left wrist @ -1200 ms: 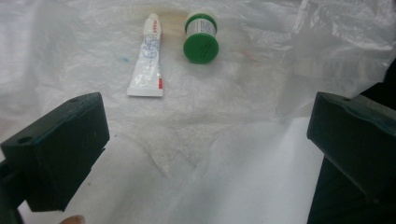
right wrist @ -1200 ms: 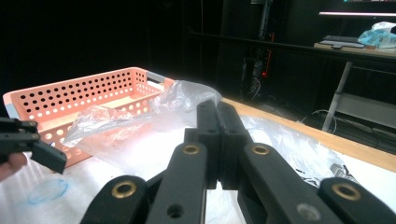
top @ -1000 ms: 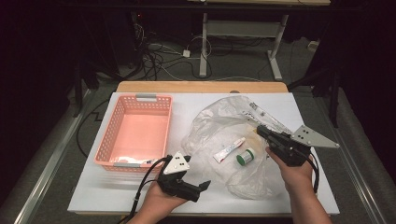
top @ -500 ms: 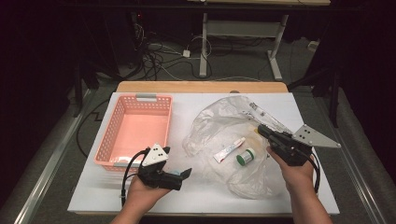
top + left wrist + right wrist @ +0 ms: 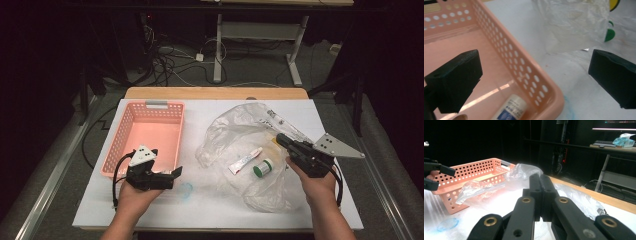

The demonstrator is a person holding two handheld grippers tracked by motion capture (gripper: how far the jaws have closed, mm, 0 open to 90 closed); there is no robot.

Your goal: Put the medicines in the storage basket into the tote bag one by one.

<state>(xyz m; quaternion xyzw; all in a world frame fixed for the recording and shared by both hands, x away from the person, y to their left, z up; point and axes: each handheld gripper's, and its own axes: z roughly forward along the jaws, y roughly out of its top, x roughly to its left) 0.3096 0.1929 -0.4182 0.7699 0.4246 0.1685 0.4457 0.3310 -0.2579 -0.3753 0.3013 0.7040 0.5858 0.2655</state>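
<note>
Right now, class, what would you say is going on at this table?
A person holding a gripper in each hand seems to be moving small items from a clear plastic bag into a pink basket. The left gripper, jaws open, sits at the basket's near right corner, where a small white tube already lies inside. The right gripper is shut and rests against the bag. Another white tube and a green-capped container are in the bag.

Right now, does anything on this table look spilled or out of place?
Yes: a faint blue smear stains the white table beside the pink basket's near corner, like a spill mark. The clear plastic bag lies crumpled.
</note>
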